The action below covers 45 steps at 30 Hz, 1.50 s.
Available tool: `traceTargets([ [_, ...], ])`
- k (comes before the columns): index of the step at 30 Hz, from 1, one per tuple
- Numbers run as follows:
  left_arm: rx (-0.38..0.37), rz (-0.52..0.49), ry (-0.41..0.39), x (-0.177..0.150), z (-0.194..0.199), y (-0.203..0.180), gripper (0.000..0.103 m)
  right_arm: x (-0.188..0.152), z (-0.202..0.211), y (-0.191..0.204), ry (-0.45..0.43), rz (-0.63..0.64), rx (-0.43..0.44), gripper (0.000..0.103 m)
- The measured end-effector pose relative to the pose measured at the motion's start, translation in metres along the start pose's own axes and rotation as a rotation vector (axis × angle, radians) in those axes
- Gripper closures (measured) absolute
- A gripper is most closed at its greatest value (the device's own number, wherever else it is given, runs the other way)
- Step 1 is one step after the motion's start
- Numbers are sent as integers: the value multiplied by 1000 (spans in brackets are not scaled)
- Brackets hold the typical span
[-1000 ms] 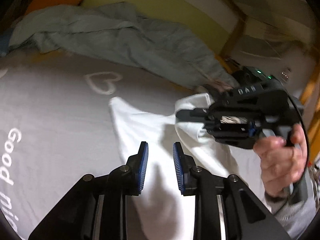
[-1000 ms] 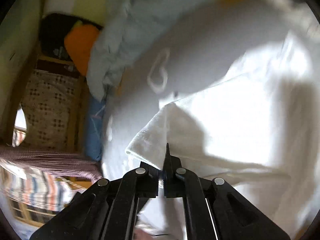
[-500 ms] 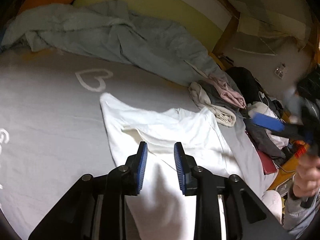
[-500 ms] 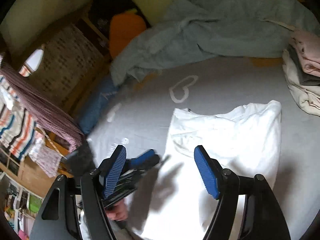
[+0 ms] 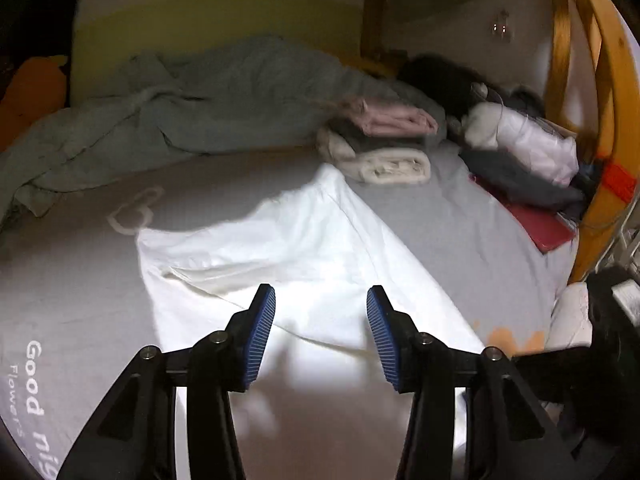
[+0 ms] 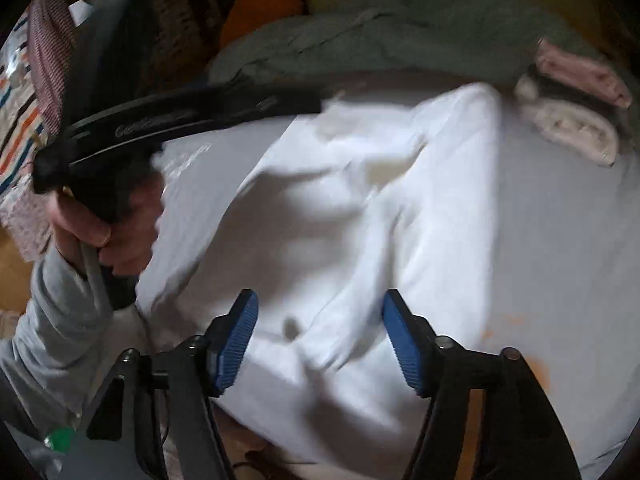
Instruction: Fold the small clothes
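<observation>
The thin white cotton garment (image 5: pixel 304 240) lies rumpled on the grey bedsheet (image 5: pixel 80 280), light and limp, best pinched at a hem corner, while both left tongs (image 5: pixel 321 334) and right tongs (image 6: pixel 320 340) hover wide open, empty.

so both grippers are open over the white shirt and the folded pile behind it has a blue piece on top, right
Not quite: the top piece of the folded pile is pink, as the left wrist view shows. Both the left gripper and right gripper are open over the white shirt.

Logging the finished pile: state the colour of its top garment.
Pale pink top garment on the folded pile; clearest in the left wrist view.
</observation>
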<state>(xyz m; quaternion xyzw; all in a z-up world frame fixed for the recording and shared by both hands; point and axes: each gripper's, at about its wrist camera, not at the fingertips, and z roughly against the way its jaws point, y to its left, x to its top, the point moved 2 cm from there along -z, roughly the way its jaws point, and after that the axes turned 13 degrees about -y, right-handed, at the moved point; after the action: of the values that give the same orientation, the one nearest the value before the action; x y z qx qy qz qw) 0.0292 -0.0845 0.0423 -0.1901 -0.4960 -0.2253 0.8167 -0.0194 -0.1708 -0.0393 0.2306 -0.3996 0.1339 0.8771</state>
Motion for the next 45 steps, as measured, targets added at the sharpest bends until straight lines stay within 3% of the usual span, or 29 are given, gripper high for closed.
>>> traceTargets([
  [2, -82, 71, 20, -2, -6, -7, 56, -6, 2, -3, -28, -35, 42, 42],
  [5, -92, 103, 63, -6, -14, -10, 56, -10, 5, -8, -40, -85, 106, 42],
  [8, -2, 62, 131, -16, -29, -13, 57, -15, 7, -17, -27, -110, 113, 42],
  [9, 32, 44, 140, -20, -34, -13, 70, -16, 9, -22, -33, -137, 123, 42],
  [12, 151, -28, 48, -23, -26, -5, 99, -17, 16, -40, -56, -212, 142, 42],
  [14, 146, 30, 9, -24, -9, 7, 101, -14, 25, -47, -86, -186, 87, 42],
  [16, 197, 74, -20, -26, 9, 20, 101, -11, 37, -51, -127, -139, 22, 42],
  [19, 213, 147, -11, -38, 26, 34, 101, -6, 52, -61, -195, -122, -62, 42],
  [23, 274, 241, 18, -62, 40, 47, 101, -4, 46, -77, -172, -109, -216, 42],
  [25, 292, 319, 47, -78, 43, 57, 98, -7, 35, -81, -130, -111, -232, 42],
  [28, 164, 475, 13, -87, 51, 70, 88, -11, 26, -87, -84, -162, -208, 42],
  [29, 126, 503, 6, -84, 52, 72, 79, -10, 25, -90, -84, -180, -193, 42],
  [31, 71, 492, -31, -70, 56, 71, 65, -3, 24, -88, -99, -201, -161, 42],
  [32, 81, 465, -50, -63, 56, 69, 56, -4, 28, -84, -104, -206, -140, 42],
  [35, 117, 441, 2, -54, 34, 72, 51, -11, 20, -80, -45, -220, -34, 42],
  [37, 112, 477, 67, -57, 10, 80, 57, -18, 16, -73, -8, -193, -90, 42],
  [39, 169, 400, 109, -56, -4, 83, 83, -21, 15, -70, -7, -169, -112, 42],
  [40, 188, 363, 92, -53, -3, 82, 90, -20, 15, -70, -7, -165, -115, 42],
  [41, 186, 346, 76, -50, 0, 82, 98, -20, 15, -70, -6, -163, -117, 44],
  [44, 178, 308, 79, -48, 11, 81, 101, -21, 17, -75, -4, -131, -186, 86],
  [45, 201, 279, 104, -50, 10, 82, 101, -22, 21, -76, -8, -134, -176, 90],
])
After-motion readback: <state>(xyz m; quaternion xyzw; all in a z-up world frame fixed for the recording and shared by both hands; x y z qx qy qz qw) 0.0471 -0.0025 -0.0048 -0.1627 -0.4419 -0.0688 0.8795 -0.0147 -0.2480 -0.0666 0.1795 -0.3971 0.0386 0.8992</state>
